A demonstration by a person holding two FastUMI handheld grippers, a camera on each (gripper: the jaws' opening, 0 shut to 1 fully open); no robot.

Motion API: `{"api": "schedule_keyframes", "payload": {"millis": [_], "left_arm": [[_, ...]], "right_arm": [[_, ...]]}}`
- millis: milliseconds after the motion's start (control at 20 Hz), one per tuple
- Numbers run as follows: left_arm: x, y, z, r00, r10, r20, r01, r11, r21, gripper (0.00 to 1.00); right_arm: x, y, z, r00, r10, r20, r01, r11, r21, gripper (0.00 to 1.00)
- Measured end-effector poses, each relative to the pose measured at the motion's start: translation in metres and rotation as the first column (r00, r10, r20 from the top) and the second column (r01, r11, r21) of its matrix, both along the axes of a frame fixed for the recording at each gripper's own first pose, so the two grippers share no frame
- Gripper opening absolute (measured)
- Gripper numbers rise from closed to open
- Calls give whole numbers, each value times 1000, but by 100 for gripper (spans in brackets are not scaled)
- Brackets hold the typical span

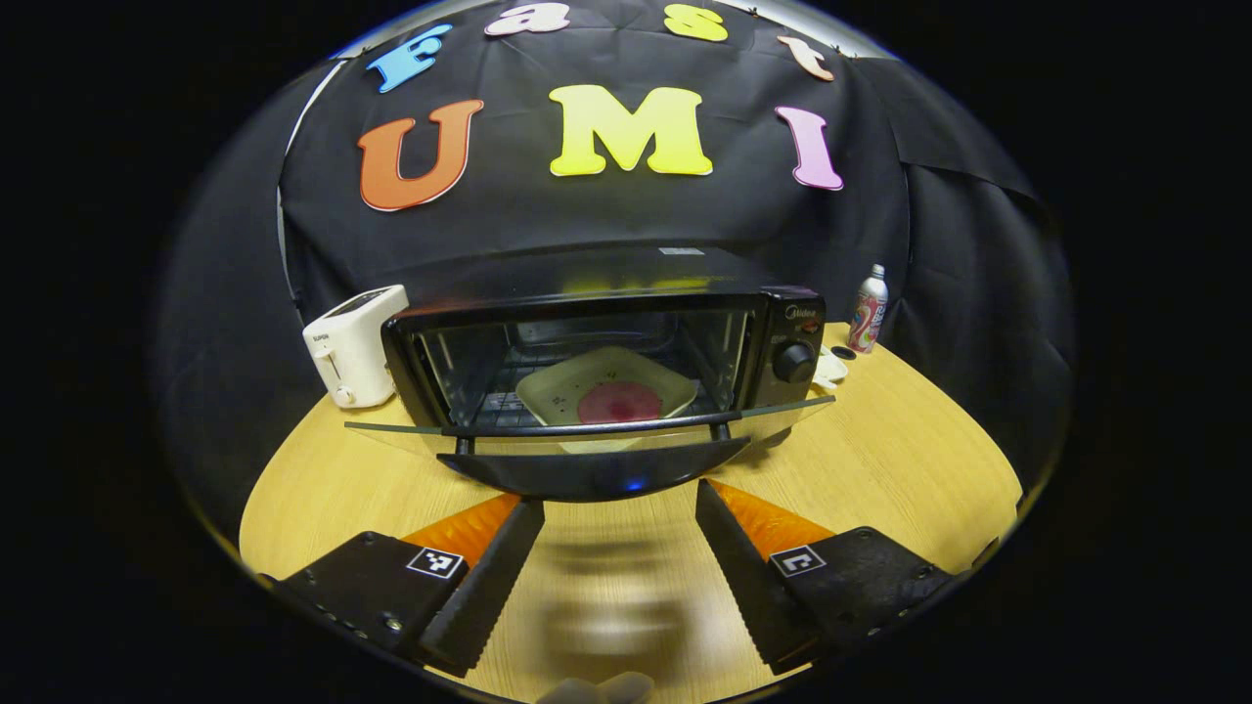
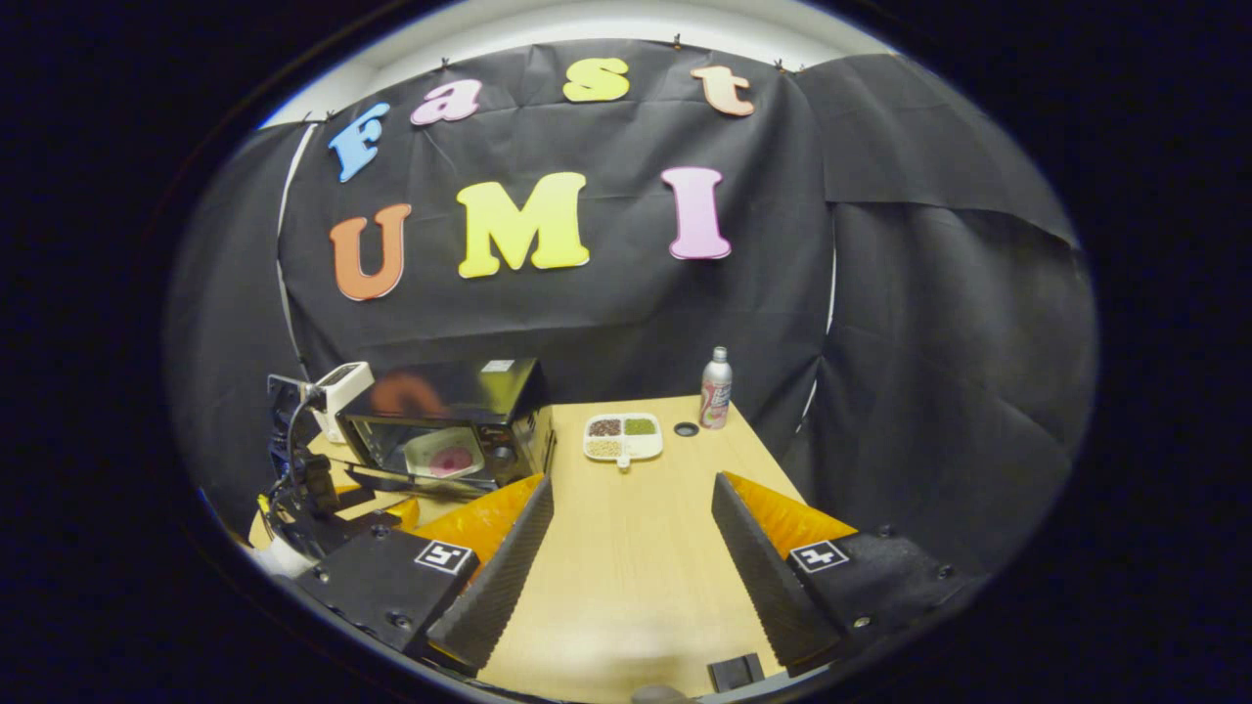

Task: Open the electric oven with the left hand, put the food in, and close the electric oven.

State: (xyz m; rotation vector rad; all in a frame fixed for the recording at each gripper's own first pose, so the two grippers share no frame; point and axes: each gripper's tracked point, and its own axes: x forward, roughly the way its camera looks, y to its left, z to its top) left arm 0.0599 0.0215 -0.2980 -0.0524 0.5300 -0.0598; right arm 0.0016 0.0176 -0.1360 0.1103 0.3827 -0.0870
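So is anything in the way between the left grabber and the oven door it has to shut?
Nothing visible. The left gripper is open right in front of the oven door, which hangs down open, with bare table between them. The plate of food is already inside the oven.

Dim booth, overhead glare on the table (image 1: 880,460), strongly bowed fisheye edges

Wooden table (image 2: 626,548), oven (image 1: 606,362), toaster (image 1: 352,344), can (image 1: 868,309), divided dish (image 2: 623,436)
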Motion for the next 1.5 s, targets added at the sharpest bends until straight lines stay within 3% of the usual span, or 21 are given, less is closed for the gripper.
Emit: {"api": "schedule_keyframes", "payload": {"millis": [750,1150,1500], "left_arm": [[58,0,18,999,-17,49,17,1000,3,97],[57,2,22,998,-12,56,12,1000,-3,98],[33,6,58,994,1,111,0,1000,-9,98]], "right_arm": [[23,-5,4,1000,-16,-7,16,1000,-14,99],[23,-3,5,1000,-13,-3,12,1000,-22,99],[15,6,25,998,35,44,-32,998,-60,99]]}}
